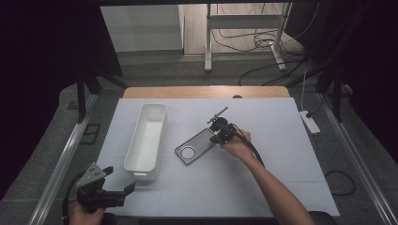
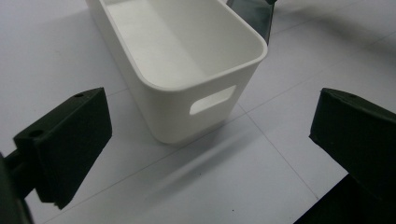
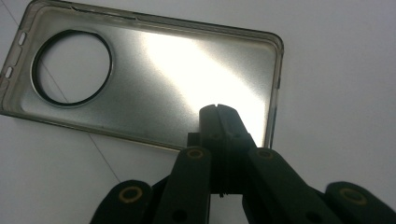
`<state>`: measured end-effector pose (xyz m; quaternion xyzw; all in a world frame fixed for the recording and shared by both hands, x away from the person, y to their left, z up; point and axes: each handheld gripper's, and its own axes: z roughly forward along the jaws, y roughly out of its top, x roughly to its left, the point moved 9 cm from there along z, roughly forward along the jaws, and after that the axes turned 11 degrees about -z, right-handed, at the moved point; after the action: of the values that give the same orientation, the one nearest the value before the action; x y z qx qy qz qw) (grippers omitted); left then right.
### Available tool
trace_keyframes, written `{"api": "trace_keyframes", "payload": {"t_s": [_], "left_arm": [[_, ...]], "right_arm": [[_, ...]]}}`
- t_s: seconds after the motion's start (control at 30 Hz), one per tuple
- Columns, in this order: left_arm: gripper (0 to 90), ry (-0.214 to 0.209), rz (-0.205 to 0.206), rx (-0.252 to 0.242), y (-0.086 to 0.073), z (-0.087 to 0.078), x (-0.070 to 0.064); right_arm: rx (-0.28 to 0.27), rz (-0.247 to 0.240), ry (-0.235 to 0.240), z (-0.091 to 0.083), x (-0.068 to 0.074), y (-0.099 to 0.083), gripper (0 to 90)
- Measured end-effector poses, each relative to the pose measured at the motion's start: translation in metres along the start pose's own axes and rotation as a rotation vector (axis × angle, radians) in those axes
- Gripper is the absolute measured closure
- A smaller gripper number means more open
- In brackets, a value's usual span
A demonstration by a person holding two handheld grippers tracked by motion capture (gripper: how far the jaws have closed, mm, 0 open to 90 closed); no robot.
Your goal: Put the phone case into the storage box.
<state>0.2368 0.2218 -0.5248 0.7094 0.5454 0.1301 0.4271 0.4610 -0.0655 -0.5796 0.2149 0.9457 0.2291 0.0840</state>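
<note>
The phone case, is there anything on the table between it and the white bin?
Nothing visible. The phone case lies flat just right of the bin, with only bare table between them. The right gripper is at the case's far end, jaws together. The left gripper waits open near the bin's near end.

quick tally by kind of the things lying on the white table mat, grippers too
long white plastic bin: 1
clear grey phone case with a round camera hole: 1
black two-jaw grippers: 2, the left gripper open near the bin, the right gripper shut on the phone case's edge
total: 4
</note>
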Motion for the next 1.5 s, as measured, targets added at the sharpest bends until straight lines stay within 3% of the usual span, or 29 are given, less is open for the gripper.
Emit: {"api": "trace_keyframes", "payload": {"t_s": [0.6,1.5], "left_arm": [[0.0,0.007,0.006,0.004,0.000,0.000,0.000],[0.0,0.011,0.010,0.005,0.000,0.000,0.000]], "right_arm": [[0.031,0.005,0.027,-0.006,0.000,-0.022,89.4],[0.030,-0.040,0.114,-0.019,0.056,-0.042,89.4]]}}
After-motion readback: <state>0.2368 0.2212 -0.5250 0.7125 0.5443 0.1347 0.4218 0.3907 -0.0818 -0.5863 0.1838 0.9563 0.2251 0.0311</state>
